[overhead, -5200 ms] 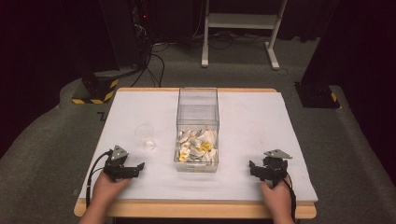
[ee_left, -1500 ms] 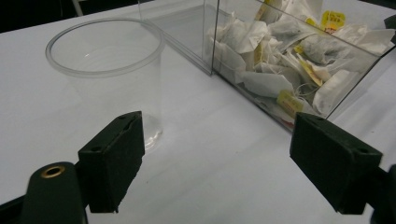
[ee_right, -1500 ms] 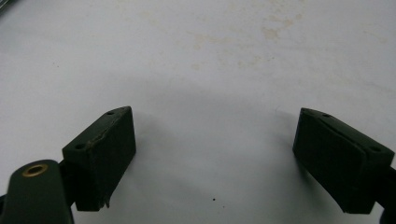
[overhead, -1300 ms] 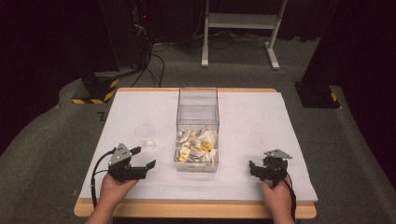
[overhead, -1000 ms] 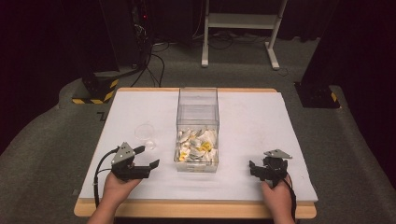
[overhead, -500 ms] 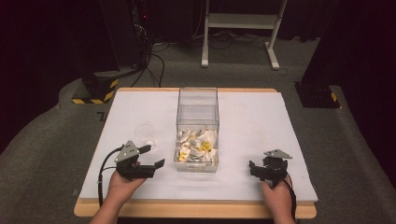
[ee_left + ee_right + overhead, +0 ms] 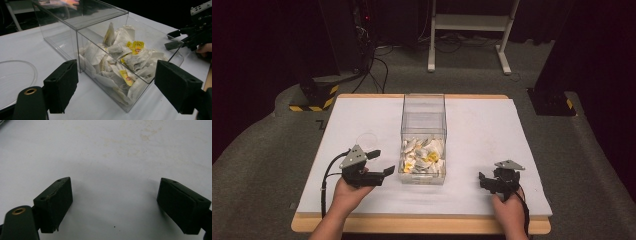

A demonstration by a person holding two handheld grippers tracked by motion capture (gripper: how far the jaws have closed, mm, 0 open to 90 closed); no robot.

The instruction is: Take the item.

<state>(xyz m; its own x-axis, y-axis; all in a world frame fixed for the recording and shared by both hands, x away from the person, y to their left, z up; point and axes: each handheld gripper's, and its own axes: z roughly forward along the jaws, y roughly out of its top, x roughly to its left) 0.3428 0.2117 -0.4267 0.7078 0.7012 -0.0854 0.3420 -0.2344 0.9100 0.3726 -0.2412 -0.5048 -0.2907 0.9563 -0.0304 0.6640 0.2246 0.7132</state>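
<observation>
A clear plastic box (image 7: 424, 116) stands mid-table, its near half heaped with tea bags (image 7: 422, 157), some with yellow tags. My left gripper (image 7: 381, 163) is open, lifted off the table just left of the box's near corner and pointing at it. In the left gripper view, the open left gripper (image 7: 117, 82) frames the box (image 7: 100, 22) and the tea bags (image 7: 120, 62); nothing is between its jaws. My right gripper (image 7: 484, 181) rests open on the table right of the box. It appears again as the right gripper (image 7: 115, 195), over bare white table (image 7: 112, 150).
A clear round lid or dish (image 7: 366, 139) lies on the white table (image 7: 492, 130) behind the left gripper; its rim (image 7: 15, 82) curves at the left of the left gripper view. The other hand's gripper (image 7: 185, 37) sits beyond the box. Dark floor, cables and a stand lie past the table.
My left gripper has lifted off the table and moved right toward the box's near left corner, jaws open. The right gripper has stayed still.
</observation>
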